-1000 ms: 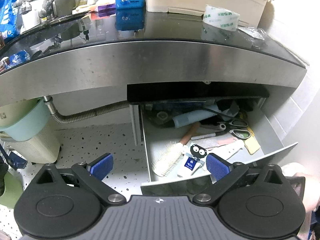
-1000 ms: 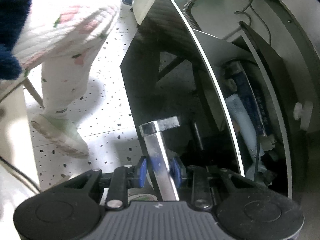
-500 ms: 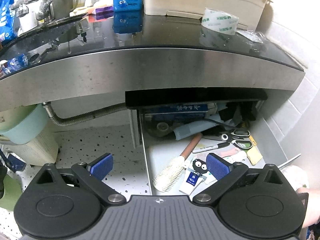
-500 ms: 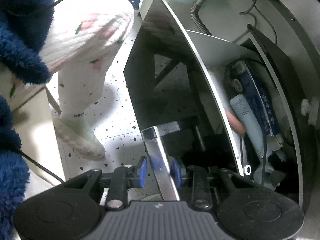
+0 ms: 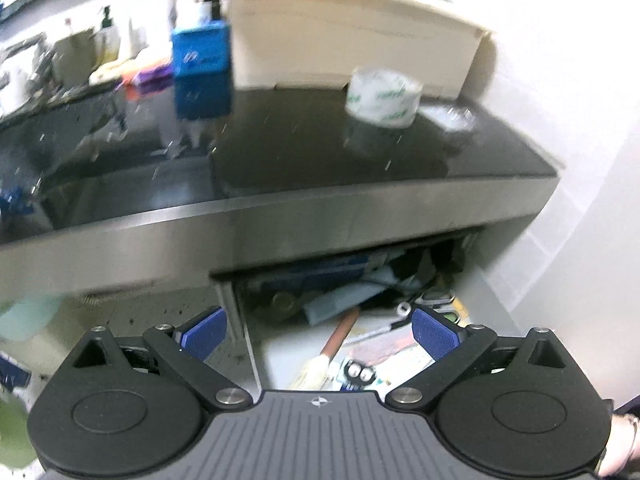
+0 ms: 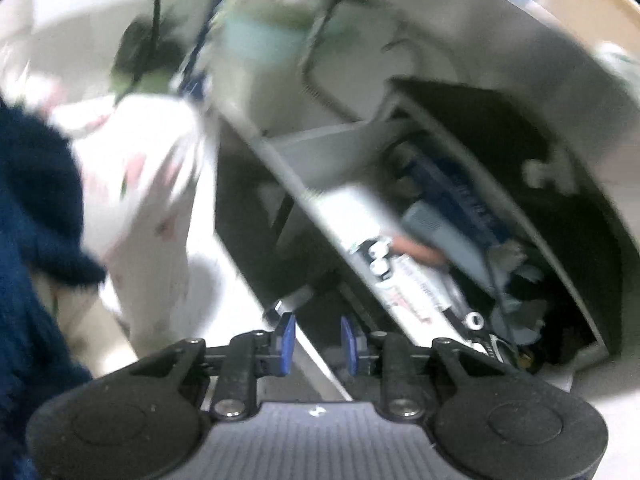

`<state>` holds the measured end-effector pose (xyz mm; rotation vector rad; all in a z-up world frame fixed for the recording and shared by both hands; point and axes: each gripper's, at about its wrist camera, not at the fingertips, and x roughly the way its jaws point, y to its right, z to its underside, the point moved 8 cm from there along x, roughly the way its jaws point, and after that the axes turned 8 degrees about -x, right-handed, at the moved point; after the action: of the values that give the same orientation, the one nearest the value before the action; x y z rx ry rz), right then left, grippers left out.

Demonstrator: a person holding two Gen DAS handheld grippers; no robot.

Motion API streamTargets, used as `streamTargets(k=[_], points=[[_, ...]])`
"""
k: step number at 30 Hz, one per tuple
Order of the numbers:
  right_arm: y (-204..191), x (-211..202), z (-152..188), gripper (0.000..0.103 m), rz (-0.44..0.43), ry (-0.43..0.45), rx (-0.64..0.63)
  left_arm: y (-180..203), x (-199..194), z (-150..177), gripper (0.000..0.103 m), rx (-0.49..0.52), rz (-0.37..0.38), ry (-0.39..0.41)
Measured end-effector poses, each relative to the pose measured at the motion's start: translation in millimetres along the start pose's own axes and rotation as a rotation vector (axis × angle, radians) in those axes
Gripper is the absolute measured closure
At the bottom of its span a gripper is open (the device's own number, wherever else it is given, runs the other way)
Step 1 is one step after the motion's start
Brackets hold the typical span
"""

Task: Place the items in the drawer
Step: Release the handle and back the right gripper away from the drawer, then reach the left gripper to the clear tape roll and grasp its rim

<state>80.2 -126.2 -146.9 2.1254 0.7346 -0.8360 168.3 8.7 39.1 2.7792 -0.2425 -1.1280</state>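
Observation:
The drawer under the steel-edged counter stands pulled out. Inside lie a wooden-handled hairbrush, scissors and several other small items. My left gripper hovers above the drawer's front part, open, with nothing between its blue pads. In the blurred right wrist view my right gripper is shut on the drawer handle, a pale metal bar on the dark drawer front. A roll of tape sits on the countertop.
A blue box and a cream storage box stand at the back of the counter. A person's leg in white patterned trousers and a dark blue fuzzy sleeve are left of the drawer front. A white wall borders the right.
Both views have risen and blurred. The left view now shows more countertop, with the drawer lower in frame. The right view has rolled and shows more of the drawer's contents.

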Motion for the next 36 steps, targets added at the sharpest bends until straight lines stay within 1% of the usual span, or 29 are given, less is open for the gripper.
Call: streamTargets(k=[2, 5, 6, 7, 10, 12, 13, 15, 18, 21, 22, 24, 26, 31, 34, 36], points=[[10.3, -15.8, -3.3, 0.078, 0.037, 0.051, 0.064, 7.4, -2.7, -17.7, 0.002, 0.025, 0.005, 0.018], [27.2, -38.8, -5.7, 0.075, 0.088, 0.122, 0.174, 20.4, -4.4, -46.4, 0.002, 0.077, -0.008, 0.060], [32.9, -46.0, -6.3, 0.069, 0.103, 0.146, 0.215, 24.9, -4.2, -55.6, 0.002, 0.097, -0.013, 0.076], [38.0, -53.0, -6.6, 0.066, 0.118, 0.169, 0.250, 30.1, -2.7, -65.8, 0.002, 0.118, -0.018, 0.088], [47.3, -70.8, -3.8, 0.066, 0.155, 0.224, 0.333, 40.2, 9.1, -95.6, 0.002, 0.135, -0.033, 0.092], [50.0, -80.0, 0.0, 0.066, 0.159, 0.253, 0.380, 44.7, 21.4, -112.4, 0.004, 0.122, -0.037, 0.062], [50.6, -84.0, 2.0, 0.065, 0.159, 0.266, 0.399, 45.5, 28.3, -120.1, 0.009, 0.106, -0.040, 0.042], [51.6, -92.5, 6.7, 0.063, 0.165, 0.290, 0.432, 44.7, 42.6, -135.7, 0.010, 0.075, -0.047, -0.002], [52.1, -99.3, 13.7, 0.056, 0.188, 0.292, 0.464, 42.9, 61.1, -157.9, 0.015, 0.044, -0.073, -0.033], [51.6, -103.2, 20.8, 0.056, 0.193, 0.291, 0.478, 43.2, 79.3, -180.4, 0.020, 0.035, -0.111, -0.053], [51.0, -104.1, 22.6, 0.056, 0.195, 0.291, 0.480, 42.9, 85.1, -186.7, 0.024, 0.027, -0.125, -0.063], [49.7, -105.7, 25.5, 0.056, 0.198, 0.290, 0.485, 42.8, 99.9, -197.2, 0.029, 0.001, -0.137, -0.102], [49.3, -106.6, 28.0, 0.056, 0.199, 0.292, 0.491, 41.9, 112.2, -202.3, 0.032, -0.025, -0.133, -0.146], [47.4, -106.8, 34.3, 0.056, 0.190, 0.299, 0.513, 41.6, 141.6, -208.6, 0.035, -0.102, -0.133, -0.244], [44.5, -107.3, 36.6, 0.056, 0.185, 0.302, 0.515, 43.3, 154.4, -209.2, 0.047, -0.136, -0.131, -0.298], [44.2, -107.1, 37.9, 0.056, 0.184, 0.304, 0.518, 45.6, 160.5, -209.3, 0.052, -0.140, -0.141, -0.321]])
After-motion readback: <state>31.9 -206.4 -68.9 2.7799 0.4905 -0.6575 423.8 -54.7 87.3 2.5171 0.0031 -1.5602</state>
